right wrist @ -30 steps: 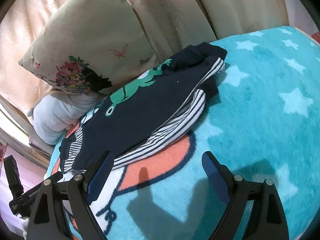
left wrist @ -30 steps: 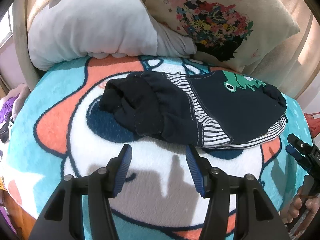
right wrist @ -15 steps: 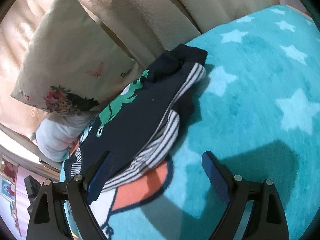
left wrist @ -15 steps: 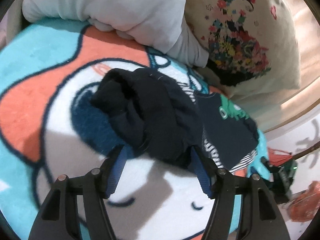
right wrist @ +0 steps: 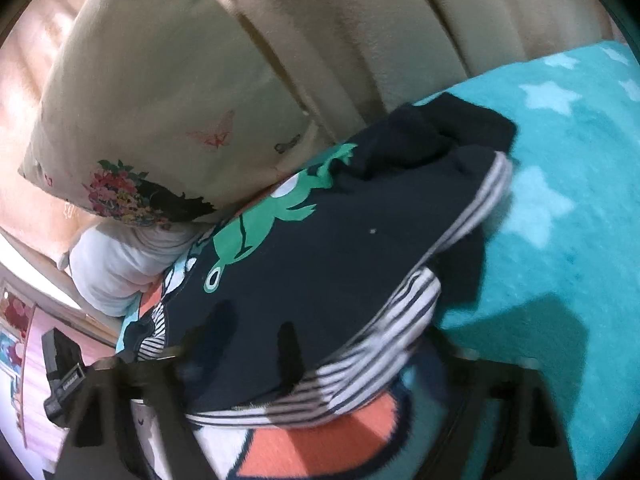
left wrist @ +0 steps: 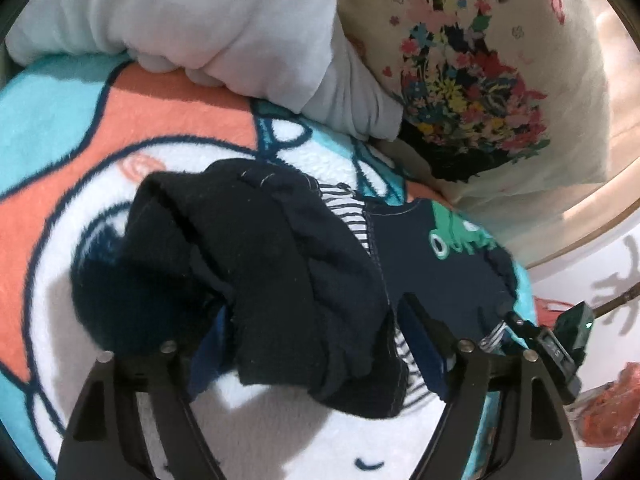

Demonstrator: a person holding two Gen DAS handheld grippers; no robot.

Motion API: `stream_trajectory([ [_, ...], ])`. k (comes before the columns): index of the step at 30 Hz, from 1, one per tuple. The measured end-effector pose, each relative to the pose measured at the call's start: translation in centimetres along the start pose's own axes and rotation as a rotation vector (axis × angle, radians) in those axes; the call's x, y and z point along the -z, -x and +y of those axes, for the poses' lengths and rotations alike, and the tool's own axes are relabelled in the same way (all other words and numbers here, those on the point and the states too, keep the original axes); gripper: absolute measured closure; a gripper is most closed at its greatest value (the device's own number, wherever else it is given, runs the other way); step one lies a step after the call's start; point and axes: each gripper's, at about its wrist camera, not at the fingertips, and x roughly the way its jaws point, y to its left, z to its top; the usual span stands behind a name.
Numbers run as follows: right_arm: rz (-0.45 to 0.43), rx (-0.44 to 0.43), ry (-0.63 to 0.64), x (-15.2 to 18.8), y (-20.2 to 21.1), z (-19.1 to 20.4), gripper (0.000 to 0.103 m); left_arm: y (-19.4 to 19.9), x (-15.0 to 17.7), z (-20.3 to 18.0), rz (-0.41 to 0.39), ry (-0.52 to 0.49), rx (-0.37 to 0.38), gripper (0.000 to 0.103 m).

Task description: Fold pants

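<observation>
Dark navy pants (left wrist: 272,264) with striped lining and a green frog print lie folded on a cartoon blanket (left wrist: 168,120). My left gripper (left wrist: 316,336) is open, its jaws straddling the bunched waistband end of the pants, cloth between the pads. In the right wrist view the pants (right wrist: 340,264) fill the middle. My right gripper (right wrist: 312,364) is open, its fingers pushed in at the striped front edge of the pants, partly hidden under the cloth and blurred.
A grey pillow (left wrist: 180,20) and a floral cushion (left wrist: 480,72) lean against the beige sofa back (right wrist: 340,32) right behind the pants. The teal star part of the blanket (right wrist: 560,200) extends to the right. The other gripper shows at the right edge (left wrist: 560,344).
Both grippers have moved forward onto the pants. The left jaws now surround the waistband end; the right fingers have slid in at the striped edge.
</observation>
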Motion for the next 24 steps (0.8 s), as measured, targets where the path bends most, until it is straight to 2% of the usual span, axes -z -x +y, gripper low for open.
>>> stream_trajectory([
  [2,0.022,0.026,0.009,0.1,-0.9,0.0,0.088,0.0,0.0,-0.2,0.024,-0.023,-0.049,0.076],
  [11,-0.047,-0.033,-0.010,2.0,4.3,0.3,0.095,5.5,2.9,0.1,-0.024,-0.019,-0.011,0.078],
  [19,-0.032,-0.125,-0.006,7.8,9.6,0.9,0.095,10.6,7.7,2.1,-0.044,-0.007,0.025,0.078],
  [24,-0.024,-0.141,0.050,11.3,12.5,2.1,0.095,12.6,10.5,3.4,-0.037,-0.008,0.031,0.078],
])
